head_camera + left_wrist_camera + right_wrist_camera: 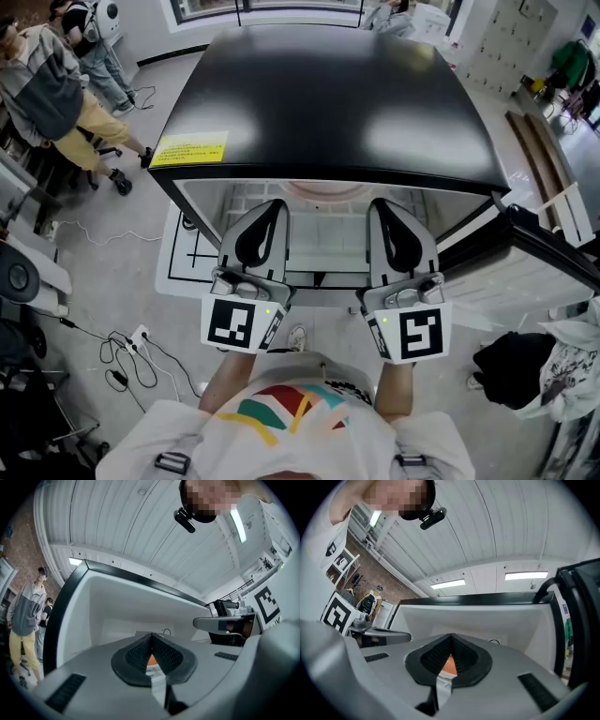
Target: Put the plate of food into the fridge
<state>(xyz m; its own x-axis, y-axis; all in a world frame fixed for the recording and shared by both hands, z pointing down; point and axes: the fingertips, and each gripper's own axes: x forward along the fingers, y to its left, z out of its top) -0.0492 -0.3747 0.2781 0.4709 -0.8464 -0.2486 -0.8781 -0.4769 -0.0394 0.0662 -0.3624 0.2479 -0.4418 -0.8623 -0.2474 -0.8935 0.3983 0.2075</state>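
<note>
A black-topped fridge stands open right in front of me, and its white inside shows below the top edge. A pale pink round plate rim peeks out on a shelf just under that edge; any food on it is hidden. My left gripper and right gripper reach side by side into the opening, below the plate and apart from it. In the left gripper view the jaws meet at their tips with nothing between them. The right gripper is likewise shut and holds nothing.
The fridge door hangs open at the right. Two people stand at the far left near a chair. Cables and a power strip lie on the floor at the left, and a black bag lies at the right.
</note>
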